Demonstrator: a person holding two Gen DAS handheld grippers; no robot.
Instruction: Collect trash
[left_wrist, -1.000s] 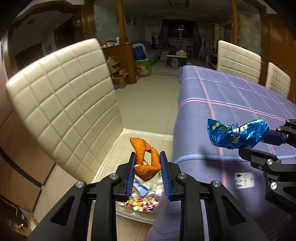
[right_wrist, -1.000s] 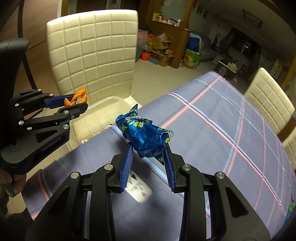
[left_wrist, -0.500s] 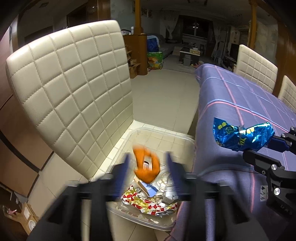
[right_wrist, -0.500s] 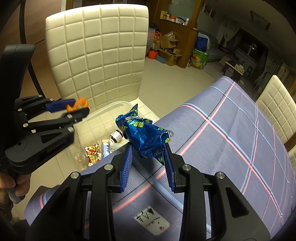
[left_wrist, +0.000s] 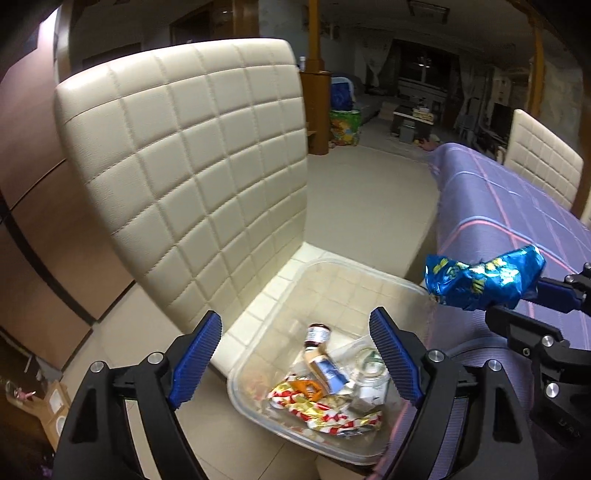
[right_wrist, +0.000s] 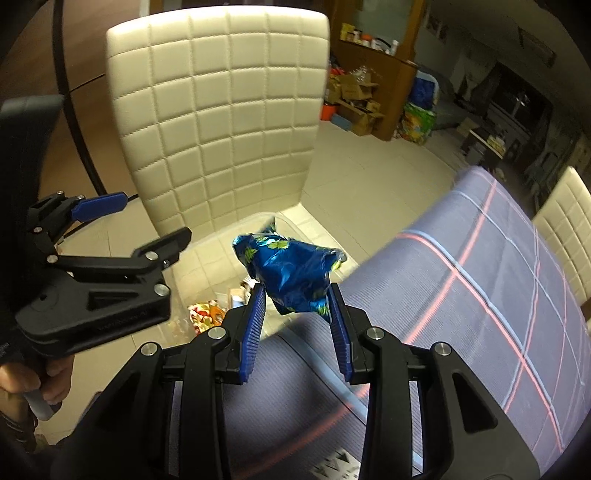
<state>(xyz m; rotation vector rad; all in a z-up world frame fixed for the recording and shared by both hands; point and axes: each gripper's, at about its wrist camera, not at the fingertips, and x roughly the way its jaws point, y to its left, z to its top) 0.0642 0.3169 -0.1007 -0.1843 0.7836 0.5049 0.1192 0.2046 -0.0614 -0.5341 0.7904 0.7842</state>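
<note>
A clear plastic bin (left_wrist: 258, 317) sits on the seat of a cream quilted chair (left_wrist: 192, 166). It holds several pieces of trash: a red-and-gold wrapper (left_wrist: 317, 408), an orange peel (left_wrist: 308, 387), a small bottle (left_wrist: 318, 334) and clear plastic. My left gripper (left_wrist: 295, 354) is open and empty above the bin. My right gripper (right_wrist: 297, 306) is shut on a crumpled blue foil wrapper (right_wrist: 291, 273) and holds it over the table's edge, beside the bin. The wrapper also shows in the left wrist view (left_wrist: 480, 282).
A table with a purple striped cloth (right_wrist: 480, 295) stands right of the chair. More cream chairs (left_wrist: 539, 166) line its far side. Tiled floor, cardboard boxes (right_wrist: 354, 99) and a wooden cabinet lie beyond.
My left gripper opened and let go of the orange peel, which dropped into the bin. My right gripper moved left toward the bin with the blue wrapper.
</note>
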